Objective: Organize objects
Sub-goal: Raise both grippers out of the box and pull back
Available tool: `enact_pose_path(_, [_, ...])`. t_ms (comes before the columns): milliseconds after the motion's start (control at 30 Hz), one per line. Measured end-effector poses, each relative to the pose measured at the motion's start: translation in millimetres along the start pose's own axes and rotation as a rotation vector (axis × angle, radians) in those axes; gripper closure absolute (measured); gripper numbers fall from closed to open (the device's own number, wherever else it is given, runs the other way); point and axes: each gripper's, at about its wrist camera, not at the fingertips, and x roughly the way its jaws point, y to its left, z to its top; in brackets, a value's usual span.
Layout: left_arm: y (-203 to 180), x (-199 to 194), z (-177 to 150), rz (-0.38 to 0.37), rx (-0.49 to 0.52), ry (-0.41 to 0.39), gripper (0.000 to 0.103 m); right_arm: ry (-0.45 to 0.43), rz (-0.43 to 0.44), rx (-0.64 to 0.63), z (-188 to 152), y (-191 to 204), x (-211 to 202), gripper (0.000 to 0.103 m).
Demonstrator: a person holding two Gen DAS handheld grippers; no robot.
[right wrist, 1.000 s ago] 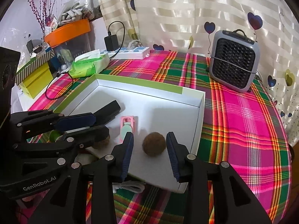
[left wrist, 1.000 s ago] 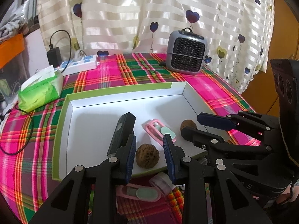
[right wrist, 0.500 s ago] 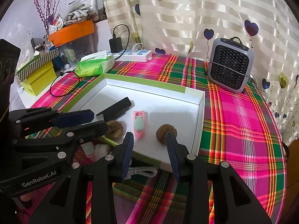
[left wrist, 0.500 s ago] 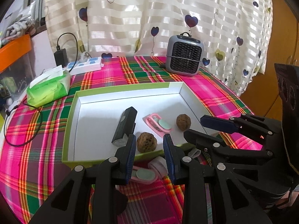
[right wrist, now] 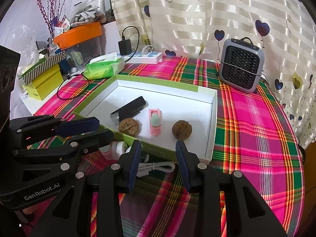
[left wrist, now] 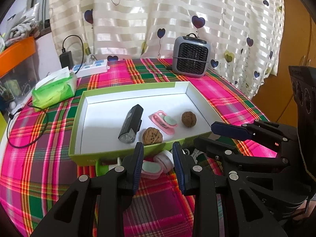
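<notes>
A green-rimmed white box (left wrist: 102, 154) (right wrist: 212, 138) holds a black bike light (left wrist: 131, 123) (right wrist: 129, 109), a pink clip (left wrist: 163, 121) (right wrist: 155, 122) and two walnuts (left wrist: 152, 136) (left wrist: 188, 119) (right wrist: 129, 128) (right wrist: 181, 132). In front of the box lie another pink clip (left wrist: 151, 168), a pink-white roll (left wrist: 165, 161) (right wrist: 116, 147) and a white cable (right wrist: 156, 166). My left gripper (left wrist: 158, 163) is open and empty above the loose clip and roll. My right gripper (right wrist: 158, 163) is open and empty above the cable.
A grey fan heater (left wrist: 190, 59) (right wrist: 242, 67) stands at the back right. A green tissue pack (left wrist: 54, 89) (right wrist: 104, 67), a power strip (left wrist: 91, 70) with a charger and a black cord (left wrist: 27, 138) lie at the left. The plaid tablecloth (right wrist: 256, 138) covers the table.
Both grippers have pulled back out of the box toward the front edge, open and empty. The two walnuts stay in the box where they were left.
</notes>
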Motion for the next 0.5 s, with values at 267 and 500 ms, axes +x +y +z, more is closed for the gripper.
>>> enact_pose_path(267, [-1,-8,-9,-0.005,0.003,-0.001,0.075,0.000,-0.002,0.012,-7,4,-5,0.065])
enact_pose_path(500, [-1,-9,-11,-0.006,0.003,0.000,0.075,0.001,-0.003,0.014,-9,6,-8,0.065])
